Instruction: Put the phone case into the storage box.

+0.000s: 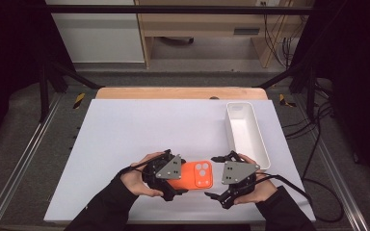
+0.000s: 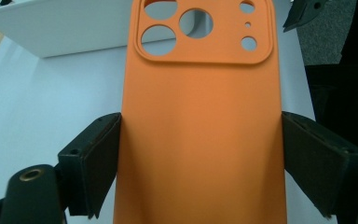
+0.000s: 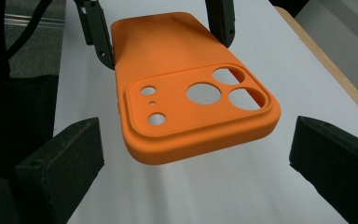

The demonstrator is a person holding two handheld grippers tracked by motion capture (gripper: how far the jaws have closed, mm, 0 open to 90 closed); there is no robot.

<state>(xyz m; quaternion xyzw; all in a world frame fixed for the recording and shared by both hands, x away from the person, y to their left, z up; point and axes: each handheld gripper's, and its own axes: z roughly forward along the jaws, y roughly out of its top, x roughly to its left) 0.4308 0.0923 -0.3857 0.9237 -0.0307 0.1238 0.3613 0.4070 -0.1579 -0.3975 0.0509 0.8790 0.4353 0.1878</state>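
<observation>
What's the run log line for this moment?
left gripper: shut on orange phone case | right gripper: open, beside case | white bin: empty

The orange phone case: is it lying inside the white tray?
No. In the high view the orange phone case is held by the left gripper above the table, while the white tray stands apart at the right.

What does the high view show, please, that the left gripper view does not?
High view alone: the person's hands, the right gripper open short of the case's camera end, and the whole white bin. Left gripper view alone: both pads of the left gripper pressing the case's long edges. Both share the orange case and the white table.
</observation>
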